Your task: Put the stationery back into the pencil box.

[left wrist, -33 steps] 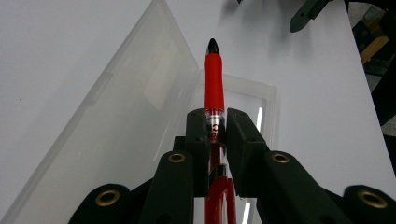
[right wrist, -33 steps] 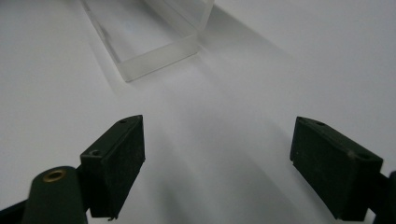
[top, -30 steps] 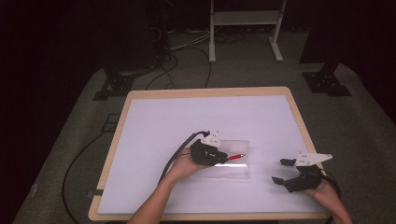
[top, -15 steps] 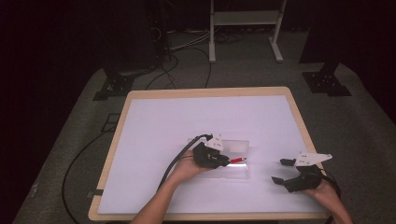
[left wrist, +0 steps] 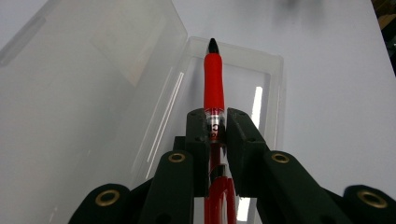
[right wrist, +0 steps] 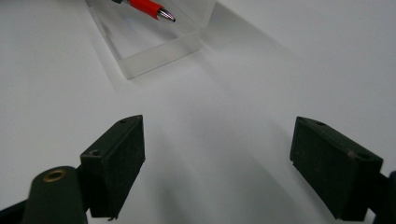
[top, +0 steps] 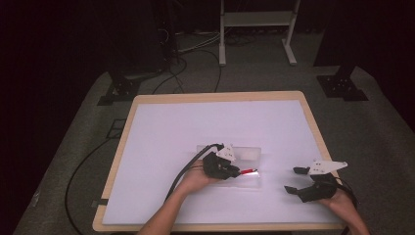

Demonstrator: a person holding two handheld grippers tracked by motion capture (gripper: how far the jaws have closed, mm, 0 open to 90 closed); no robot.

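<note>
A red pen (left wrist: 214, 79) with a black tip sticks out from my left gripper (left wrist: 215, 122), which is shut on its clear middle section. The pen (top: 249, 171) hangs just above the tray of an open clear plastic case (left wrist: 266, 93), whose lid (left wrist: 93, 70) lies flat to the left. In the high view my left gripper (top: 234, 171) is near the table's middle front, over the case (top: 247, 152). My right gripper (top: 292, 180) rests to the right of it, jaws wide open with nothing between them. In the right gripper view (right wrist: 217, 158) the pen's tip (right wrist: 147, 7) and the case's end (right wrist: 159, 51) lie ahead.
The white table top (top: 220, 122) has a wooden rim (top: 122, 142). A black cable (top: 183, 171) trails from the left gripper across the front left. Stands and cables lie on the dark floor beyond the table.
My left gripper has carried the pen a little to the right and toward the near edge, over the case. The right gripper has stayed where it was.
</note>
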